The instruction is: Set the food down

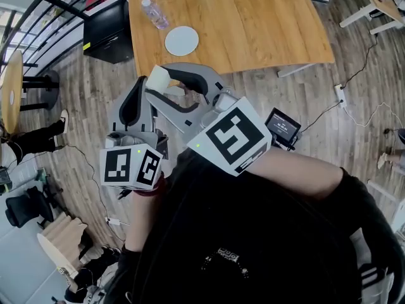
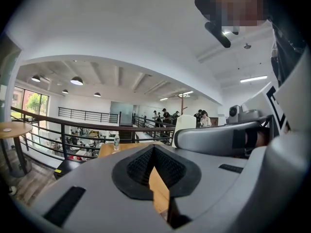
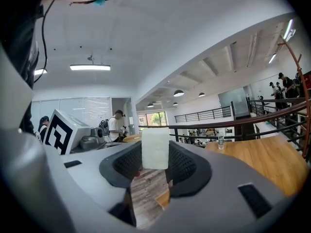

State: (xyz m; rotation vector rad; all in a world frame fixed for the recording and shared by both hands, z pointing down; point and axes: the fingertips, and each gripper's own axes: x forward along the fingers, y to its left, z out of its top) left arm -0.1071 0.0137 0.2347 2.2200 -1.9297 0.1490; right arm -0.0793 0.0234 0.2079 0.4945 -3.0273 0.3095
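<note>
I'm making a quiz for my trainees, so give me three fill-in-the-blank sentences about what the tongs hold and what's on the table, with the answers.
The right tongs grip a food block whose colour is ___.
The left tongs are shut and hold ___.
The plate and bottle sit on a table made of ___.
Missing words: white; nothing; wood.

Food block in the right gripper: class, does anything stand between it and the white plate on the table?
Nothing visible does. Between the food block in the right gripper and the plate, only bare table shows. The bottle stands left of the plate, off that line.
</note>
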